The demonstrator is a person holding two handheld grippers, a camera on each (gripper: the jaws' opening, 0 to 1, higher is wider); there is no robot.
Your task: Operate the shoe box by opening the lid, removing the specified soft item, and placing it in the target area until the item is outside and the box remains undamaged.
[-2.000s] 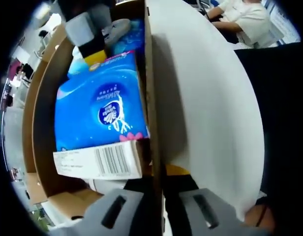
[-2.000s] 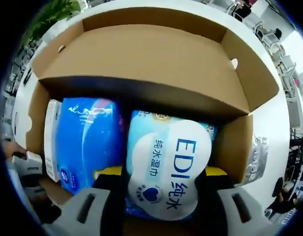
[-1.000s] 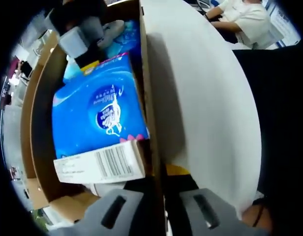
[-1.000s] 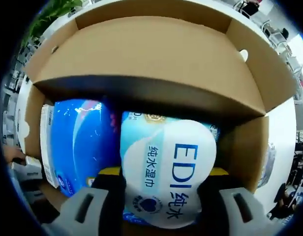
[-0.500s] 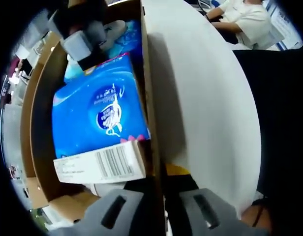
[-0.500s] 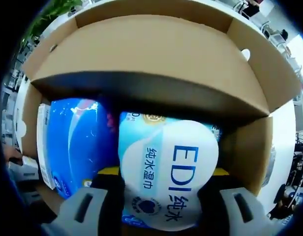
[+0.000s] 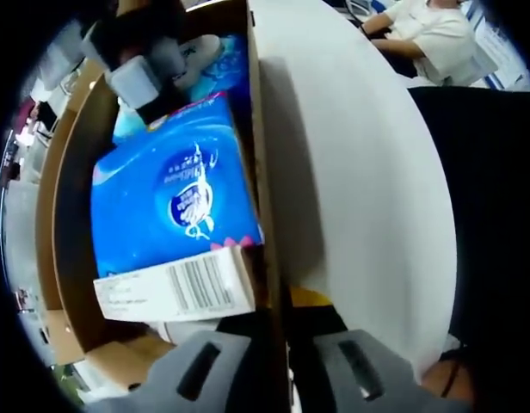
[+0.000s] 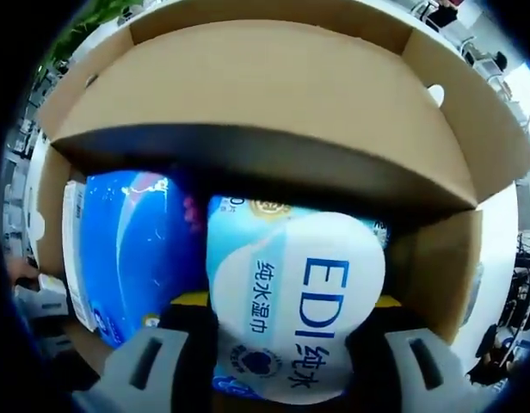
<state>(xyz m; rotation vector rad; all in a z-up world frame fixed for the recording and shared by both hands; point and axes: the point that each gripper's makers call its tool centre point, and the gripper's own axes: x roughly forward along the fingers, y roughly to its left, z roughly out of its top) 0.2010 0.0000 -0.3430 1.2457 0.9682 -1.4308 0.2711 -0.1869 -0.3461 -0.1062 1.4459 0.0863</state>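
wet-wipe pack (image 8: 286, 310): soft, pale blue with a white label, lower centre of the right gripper view, inside the open cardboard shoe box (image 8: 248, 86); right claw (image 8: 282, 357) clamped on its sides, its lower end cut off. blue tissue pack (image 7: 175, 185) beside it, barcode end nearest. left claw (image 7: 269, 366) pinches the box wall at frame bottom. white counter (image 7: 360, 172) at right; a person seated upper right.

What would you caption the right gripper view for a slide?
Right claw clamped on an EDI wet-wipes pack inside the open cardboard shoe box, beside a blue tissue pack.
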